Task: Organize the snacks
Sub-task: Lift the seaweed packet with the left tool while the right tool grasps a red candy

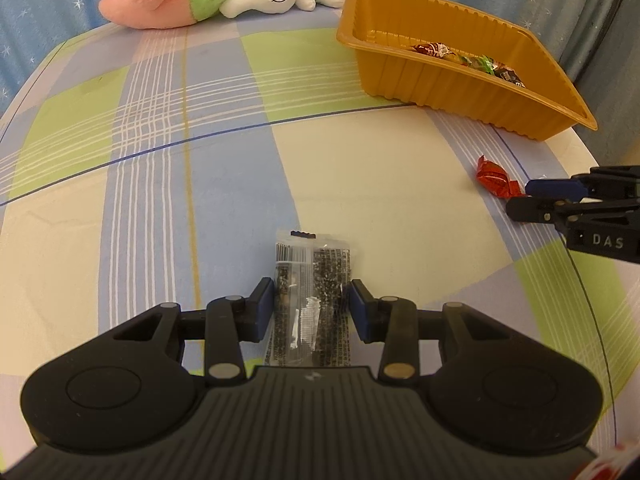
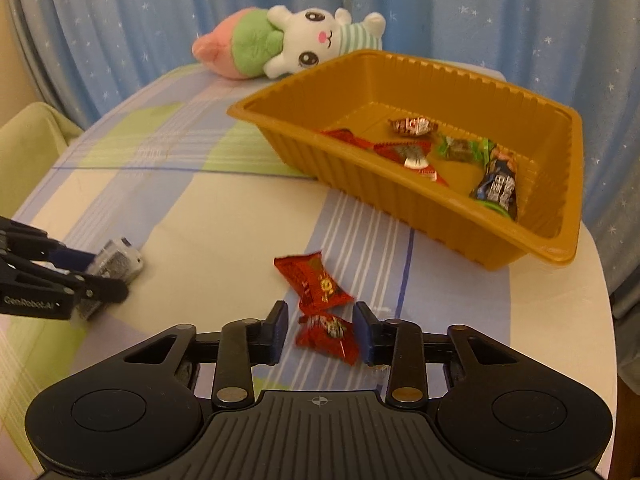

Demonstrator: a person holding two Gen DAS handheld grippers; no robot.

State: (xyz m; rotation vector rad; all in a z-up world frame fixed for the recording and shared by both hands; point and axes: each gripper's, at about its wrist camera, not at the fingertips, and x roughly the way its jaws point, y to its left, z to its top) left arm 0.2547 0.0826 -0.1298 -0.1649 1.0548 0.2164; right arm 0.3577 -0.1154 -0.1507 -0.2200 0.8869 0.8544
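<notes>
Between left fingers (image 1: 312, 306) a clamped dark packet (image 1: 312, 280); right fingers' (image 2: 320, 330) grip on red candy (image 2: 326, 334) unclear.

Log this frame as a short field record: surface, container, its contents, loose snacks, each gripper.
surface: plaid tablecloth
container: orange tray, far right of the cloth
tray contents: several wrapped candies
left gripper: shut on clear snack packet
right gripper: around one red candy, contact on both pads unclear
loose: second red candy just beyond it
background: plush rabbit, blue curtain
</notes>
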